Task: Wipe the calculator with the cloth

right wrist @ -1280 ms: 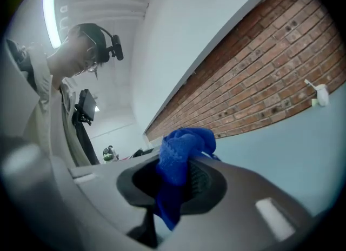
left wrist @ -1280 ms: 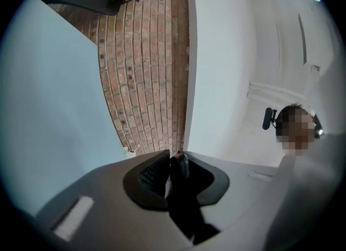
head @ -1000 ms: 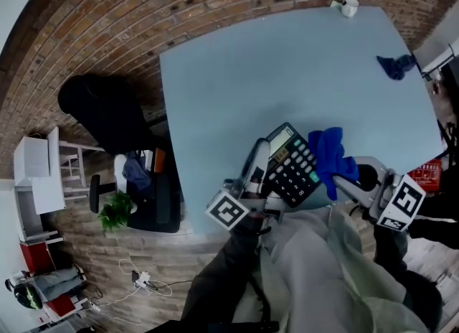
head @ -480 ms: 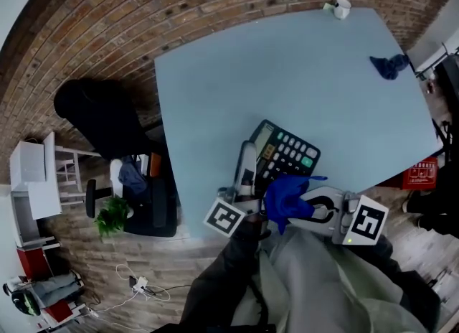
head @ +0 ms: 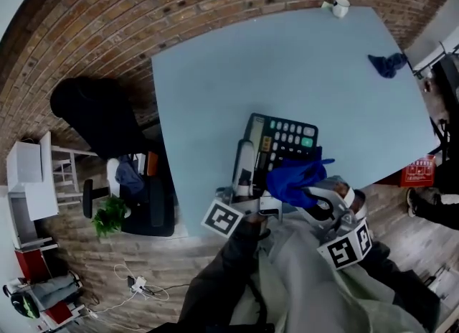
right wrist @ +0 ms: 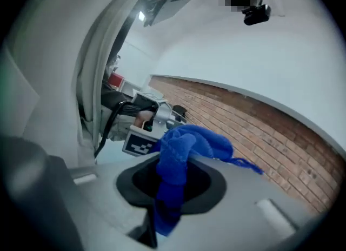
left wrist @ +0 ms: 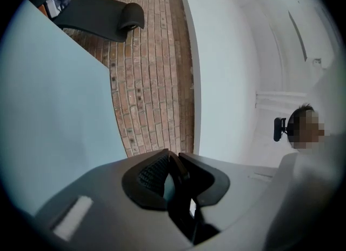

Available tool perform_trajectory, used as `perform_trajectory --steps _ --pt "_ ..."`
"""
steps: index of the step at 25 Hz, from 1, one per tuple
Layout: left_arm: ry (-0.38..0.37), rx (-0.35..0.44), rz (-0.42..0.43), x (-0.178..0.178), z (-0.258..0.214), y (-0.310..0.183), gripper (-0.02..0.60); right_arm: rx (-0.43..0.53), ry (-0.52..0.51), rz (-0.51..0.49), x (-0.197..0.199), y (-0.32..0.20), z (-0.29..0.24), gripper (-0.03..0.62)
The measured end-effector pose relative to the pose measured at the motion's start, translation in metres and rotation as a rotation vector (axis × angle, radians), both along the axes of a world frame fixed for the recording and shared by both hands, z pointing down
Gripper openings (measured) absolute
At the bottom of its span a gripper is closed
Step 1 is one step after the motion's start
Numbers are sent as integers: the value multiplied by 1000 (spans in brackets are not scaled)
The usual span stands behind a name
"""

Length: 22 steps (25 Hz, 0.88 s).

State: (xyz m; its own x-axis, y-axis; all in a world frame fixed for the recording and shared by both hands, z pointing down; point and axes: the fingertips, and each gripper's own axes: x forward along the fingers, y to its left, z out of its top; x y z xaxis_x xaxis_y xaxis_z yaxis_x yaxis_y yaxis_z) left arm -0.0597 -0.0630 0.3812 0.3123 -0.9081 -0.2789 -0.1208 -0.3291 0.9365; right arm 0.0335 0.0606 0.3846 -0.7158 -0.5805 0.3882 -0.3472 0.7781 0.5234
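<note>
The calculator (head: 281, 141) sits by the near edge of the pale blue table (head: 215, 73). It is dark, with pale keys and one green one. The left gripper (head: 248, 153) runs along its left side with the jaws drawn narrow, pinching a thin dark edge that looks to be the calculator's own. The right gripper (head: 315, 189) has its jaws clamped on a blue cloth (head: 292, 179). The cloth bunches out past the tips and lies over the calculator's near right corner; whether it presses on the keys I can't tell. Far across the table a darker blue cloth (head: 387, 63) lies by the right corner, well apart from a white cup (head: 338, 7) at the far edge.
</note>
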Motion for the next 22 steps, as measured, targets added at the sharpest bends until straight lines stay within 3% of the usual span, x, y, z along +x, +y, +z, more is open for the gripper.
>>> perform_trajectory --steps 7,10,13,15,17,20,22 --pt "-46 15 22 6 -2 0 60 20 -26 -70 -15 -8 5 71" --pt "-65 41 -11 -7 -8 1 58 19 -141 -48 -1 -9 -20 71" --pt "-211 86 -16 -13 -15 2 57 -33 -236 51 21 -29 -40 71" --pt "-321 120 10 -3 -20 5 55 -41 -200 99 22 -47 -43 71" --pt "-383 143 43 13 -23 9 54 -103 -125 84 8 -56 -37 71" --pt "-379 119 70 23 -16 10 54 -142 8 38 -8 -59 -29 71" --pt "-371 116 78 22 -15 12 55 -124 -5 61 0 -75 -32 71"
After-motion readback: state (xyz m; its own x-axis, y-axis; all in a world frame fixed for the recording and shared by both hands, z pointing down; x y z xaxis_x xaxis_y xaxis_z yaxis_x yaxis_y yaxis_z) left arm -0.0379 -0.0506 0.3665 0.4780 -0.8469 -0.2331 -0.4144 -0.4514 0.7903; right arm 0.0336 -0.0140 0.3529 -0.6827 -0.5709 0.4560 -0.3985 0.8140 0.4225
